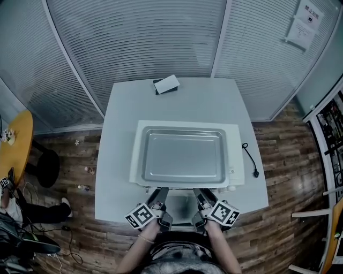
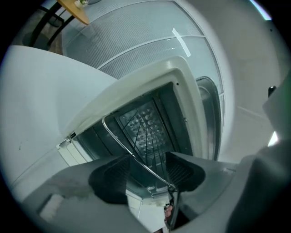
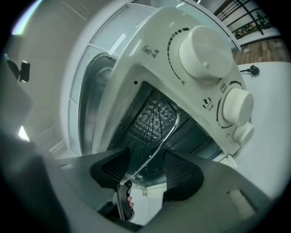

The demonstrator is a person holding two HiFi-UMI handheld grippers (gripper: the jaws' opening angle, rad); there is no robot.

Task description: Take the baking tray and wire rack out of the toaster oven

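From your head camera, the tray (image 1: 185,155) lies flat on top of the oven (image 1: 136,160), which stands in the middle of the table (image 1: 123,107). Your left gripper (image 1: 162,191) and right gripper (image 1: 201,191) are side by side at the oven's front edge. That view looks straight down, so it shows you nothing of the oven's inside and nothing of the rack.

The gripper views fill that in. In the left gripper view, the oven (image 2: 150,82) is open and the rack (image 2: 132,155) sits inside. Its front wire runs slantwise out of the cavity and passes between the pads of the left gripper (image 2: 148,170). The jaws stand wide apart with a gap on either side of the wire, so nothing is clamped.

The right gripper view shows the same from the other side. The rack (image 3: 153,152) crosses between the pads of the right gripper (image 3: 148,170), whose jaws are also apart — somewhat less wide — and not pressing on the wire. The wire's near end comes close to one jaw's tip; whether it touches, you cannot tell.

Only the right gripper view shows the knobs (image 3: 204,52) on the oven (image 3: 150,59) face, with the plug (image 3: 252,70) on the table beyond. Only the left gripper view catches the edge of the orange table (image 2: 75,11). Neither gripper view shows the tray.
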